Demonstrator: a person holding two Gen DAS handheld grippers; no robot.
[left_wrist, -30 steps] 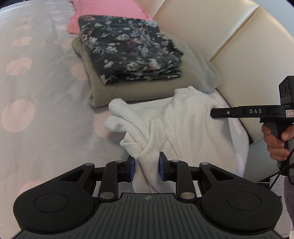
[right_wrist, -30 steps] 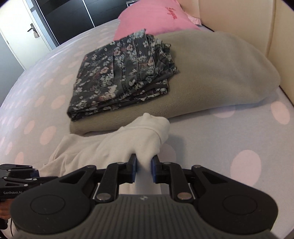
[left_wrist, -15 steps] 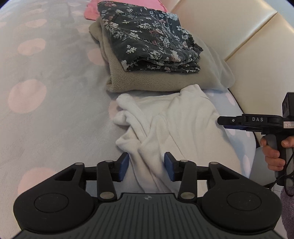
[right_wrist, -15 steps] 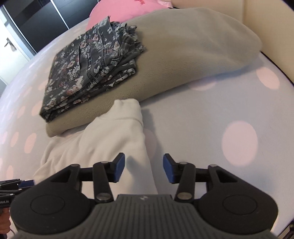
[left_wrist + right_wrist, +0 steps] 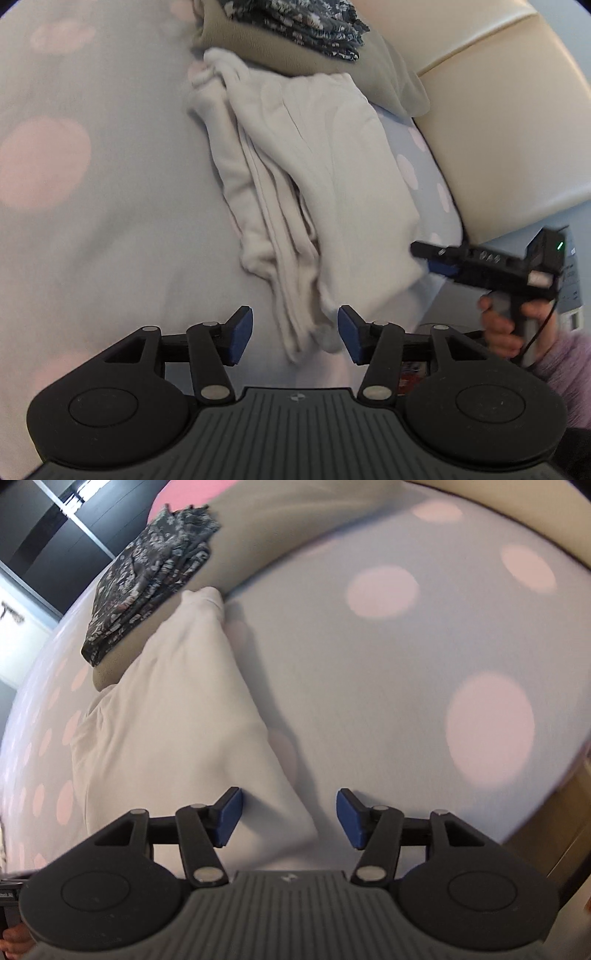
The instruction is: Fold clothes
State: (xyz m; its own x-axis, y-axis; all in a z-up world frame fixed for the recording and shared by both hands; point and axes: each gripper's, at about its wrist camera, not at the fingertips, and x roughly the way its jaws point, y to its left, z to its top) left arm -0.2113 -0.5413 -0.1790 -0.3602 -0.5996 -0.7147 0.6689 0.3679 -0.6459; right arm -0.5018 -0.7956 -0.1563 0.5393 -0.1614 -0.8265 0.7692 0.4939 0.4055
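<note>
The white garment (image 5: 317, 177) is lying loosely folded on the polka-dot bed (image 5: 110, 206), its far end touching a beige folded blanket (image 5: 236, 550) that is carrying a floral folded garment (image 5: 147, 572). The left gripper (image 5: 293, 338) is opening its jaws, the cloth's near end lying between them unpressed. The right gripper (image 5: 288, 818) is likewise opening, its jaws straddling the cloth's edge without gripping it.
</note>
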